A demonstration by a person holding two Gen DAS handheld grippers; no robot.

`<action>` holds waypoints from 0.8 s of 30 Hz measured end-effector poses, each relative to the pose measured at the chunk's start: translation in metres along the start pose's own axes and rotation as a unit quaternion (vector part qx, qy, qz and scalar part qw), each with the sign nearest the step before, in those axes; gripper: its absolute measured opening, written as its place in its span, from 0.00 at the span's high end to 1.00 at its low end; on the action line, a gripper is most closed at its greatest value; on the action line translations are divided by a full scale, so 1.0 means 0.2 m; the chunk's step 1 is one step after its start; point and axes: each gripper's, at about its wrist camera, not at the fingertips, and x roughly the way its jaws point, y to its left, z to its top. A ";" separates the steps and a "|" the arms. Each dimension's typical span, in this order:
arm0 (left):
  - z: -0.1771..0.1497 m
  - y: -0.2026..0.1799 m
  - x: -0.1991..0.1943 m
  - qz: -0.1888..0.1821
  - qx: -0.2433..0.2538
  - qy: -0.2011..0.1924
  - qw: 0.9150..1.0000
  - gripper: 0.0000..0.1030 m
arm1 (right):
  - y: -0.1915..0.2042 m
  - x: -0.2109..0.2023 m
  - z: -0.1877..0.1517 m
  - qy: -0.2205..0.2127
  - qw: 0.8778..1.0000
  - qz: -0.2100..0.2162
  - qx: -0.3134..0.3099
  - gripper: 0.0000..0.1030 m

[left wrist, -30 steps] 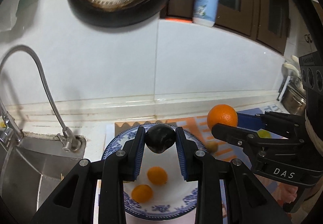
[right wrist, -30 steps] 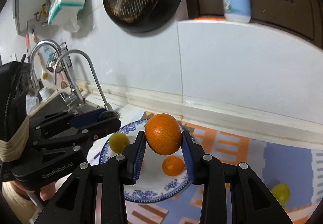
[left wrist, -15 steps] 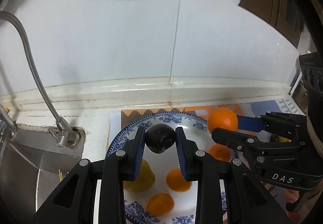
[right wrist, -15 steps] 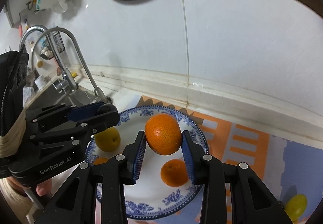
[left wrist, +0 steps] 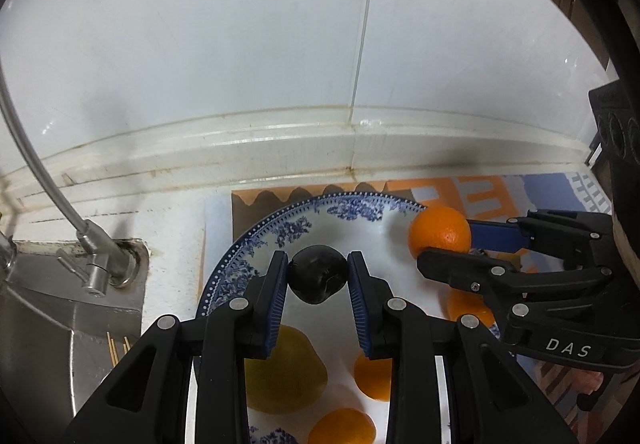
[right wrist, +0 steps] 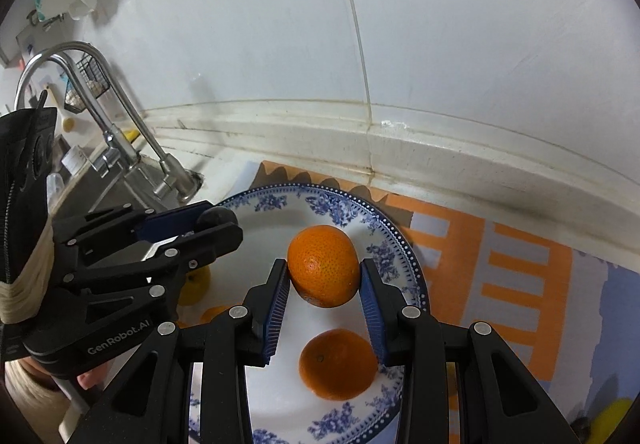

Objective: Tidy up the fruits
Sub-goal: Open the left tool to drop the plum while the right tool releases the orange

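My left gripper (left wrist: 317, 278) is shut on a dark plum (left wrist: 317, 279) and holds it low over the blue-and-white plate (left wrist: 280, 228). My right gripper (right wrist: 324, 276) is shut on a large orange (right wrist: 323, 271) over the plate's right side (right wrist: 384, 232); it shows in the left wrist view (left wrist: 439, 232) too. On the plate lie a yellow-green fruit (left wrist: 284, 376) and small oranges (left wrist: 342, 428), (right wrist: 338, 363). The left gripper also appears at the left of the right wrist view (right wrist: 216, 222).
A steel tap (right wrist: 120, 124) and sink (left wrist: 40, 324) lie to the left of the plate. The white tiled wall (left wrist: 280, 44) and its ledge rise just behind. A patterned orange-and-blue mat (right wrist: 520, 264) lies under the plate, with a yellow fruit (right wrist: 614, 418) at its right.
Both grippers have moved forward and down toward the plate with their fruit still held. The pan and bottle on the wall have slid out of view at the top.
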 end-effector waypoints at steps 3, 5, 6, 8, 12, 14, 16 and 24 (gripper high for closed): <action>0.00 0.00 0.04 -0.002 0.002 0.015 1.000 0.71 | -0.01 0.03 0.01 0.011 1.000 0.000 0.001 0.64; 0.00 0.00 0.05 0.001 0.004 0.020 1.000 0.71 | -0.02 0.05 0.01 0.016 1.000 0.001 0.004 0.64; 0.00 0.01 0.05 0.001 0.003 0.021 1.000 0.71 | -0.02 0.06 0.01 0.017 1.000 0.001 0.006 0.64; 0.00 0.01 0.05 0.003 0.002 0.020 1.000 0.71 | -0.03 0.06 0.01 0.018 1.000 0.001 0.007 0.64; 0.00 0.02 0.05 0.008 -0.002 0.021 1.000 0.70 | -0.03 0.06 0.00 0.018 1.000 -0.002 0.008 0.64; 0.00 0.02 0.04 0.010 -0.003 0.020 1.000 0.65 | -0.03 0.06 0.00 0.018 1.000 0.000 0.007 0.64; 0.00 0.02 0.02 0.014 -0.004 0.015 1.000 0.61 | -0.02 0.06 0.00 0.019 1.000 0.000 0.007 0.62; 0.00 -0.02 -0.13 0.028 -0.001 -0.016 0.999 0.51 | 0.01 -0.09 -0.01 -0.019 1.000 -0.013 0.002 0.59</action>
